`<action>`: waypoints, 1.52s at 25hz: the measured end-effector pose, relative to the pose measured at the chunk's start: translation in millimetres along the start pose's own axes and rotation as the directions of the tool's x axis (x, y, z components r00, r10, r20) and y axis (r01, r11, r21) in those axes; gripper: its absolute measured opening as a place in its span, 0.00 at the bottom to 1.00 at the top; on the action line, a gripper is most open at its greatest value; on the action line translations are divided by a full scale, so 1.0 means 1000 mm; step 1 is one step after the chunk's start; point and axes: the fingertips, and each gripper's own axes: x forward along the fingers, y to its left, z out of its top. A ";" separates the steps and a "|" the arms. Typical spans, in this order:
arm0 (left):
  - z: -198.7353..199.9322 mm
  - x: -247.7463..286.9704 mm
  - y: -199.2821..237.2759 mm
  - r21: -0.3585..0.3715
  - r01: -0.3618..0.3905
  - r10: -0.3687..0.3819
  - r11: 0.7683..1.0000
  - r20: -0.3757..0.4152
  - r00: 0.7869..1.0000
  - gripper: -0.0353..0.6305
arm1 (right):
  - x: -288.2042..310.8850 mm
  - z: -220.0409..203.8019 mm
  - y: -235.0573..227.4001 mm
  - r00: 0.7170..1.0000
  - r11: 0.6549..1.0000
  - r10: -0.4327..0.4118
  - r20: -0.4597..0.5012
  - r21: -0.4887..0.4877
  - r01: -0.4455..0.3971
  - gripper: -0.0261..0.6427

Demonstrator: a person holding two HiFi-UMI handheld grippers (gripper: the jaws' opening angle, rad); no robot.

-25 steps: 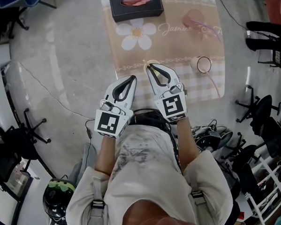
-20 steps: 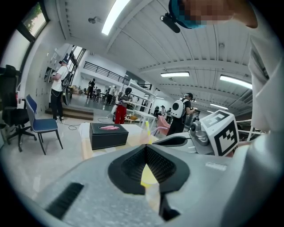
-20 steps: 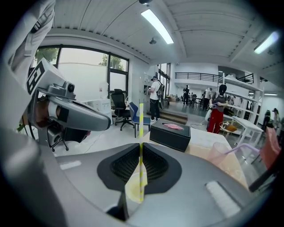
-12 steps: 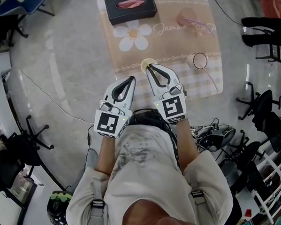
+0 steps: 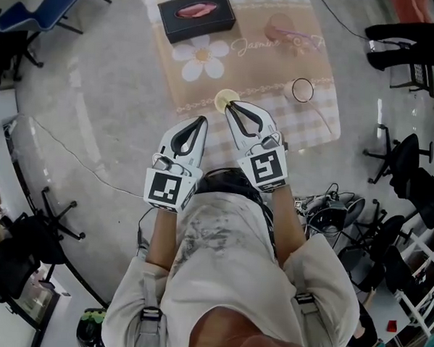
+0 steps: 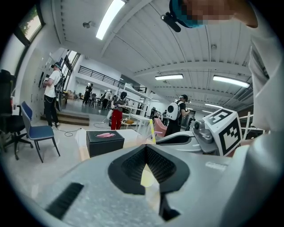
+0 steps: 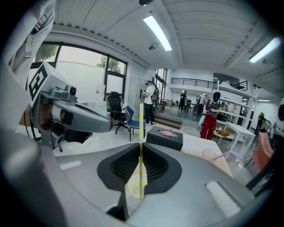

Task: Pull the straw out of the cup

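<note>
A yellow-and-white striped straw [image 7: 141, 128] stands upright between the jaws of my right gripper [image 7: 140, 145], which is shut on it. Its lower end hangs over a pale yellow cup [image 7: 130, 188]; whether the end is still inside I cannot tell. In the head view the cup [image 5: 222, 100] stands at the near edge of the beige cloth [image 5: 266, 63], just beyond the right gripper [image 5: 230, 104]. My left gripper [image 5: 203, 120] hovers beside it on the left, shut and empty. In the left gripper view, the left gripper [image 6: 145, 147] shows the cup [image 6: 148, 176] through its jaw gap.
A black tissue box [image 5: 196, 12] sits at the far side of the cloth. A clear cup with a pink straw [image 5: 302, 90] stands to the right, and another pinkish cup [image 5: 283, 27] farther back. Office chairs and cables ring the table on the floor.
Both grippers have lifted a little, the right one carrying the straw. The yellow cup has come into view from under the right gripper's tips.
</note>
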 end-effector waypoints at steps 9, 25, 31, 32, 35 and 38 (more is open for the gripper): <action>0.012 -0.009 -0.008 0.039 0.021 -0.022 0.999 0.021 1.000 0.06 | -0.029 0.008 0.002 0.999 0.999 -0.040 0.019 0.021 0.039 0.09; 0.023 -0.024 -0.028 0.103 0.095 -0.098 0.990 0.020 0.995 0.06 | -0.074 0.013 0.011 0.990 0.989 -0.134 0.047 0.066 0.131 0.09; 0.024 -0.030 -0.034 0.119 0.110 -0.113 0.987 0.018 0.993 0.06 | -0.086 0.013 0.015 0.986 0.983 -0.159 0.055 0.103 0.153 0.09; 0.023 -0.030 -0.035 0.121 0.112 -0.114 0.986 0.017 0.993 0.06 | -0.088 0.013 0.015 0.985 0.982 -0.163 0.059 0.108 0.156 0.09; 0.021 -0.033 -0.039 0.123 0.115 -0.118 0.986 0.015 0.993 0.06 | -0.093 0.015 0.017 0.982 0.983 -0.167 0.084 0.085 0.160 0.09; 0.019 -0.035 -0.041 0.126 0.120 -0.122 0.985 0.011 0.992 0.06 | -0.098 0.015 0.019 0.981 0.982 -0.170 0.089 0.095 0.162 0.09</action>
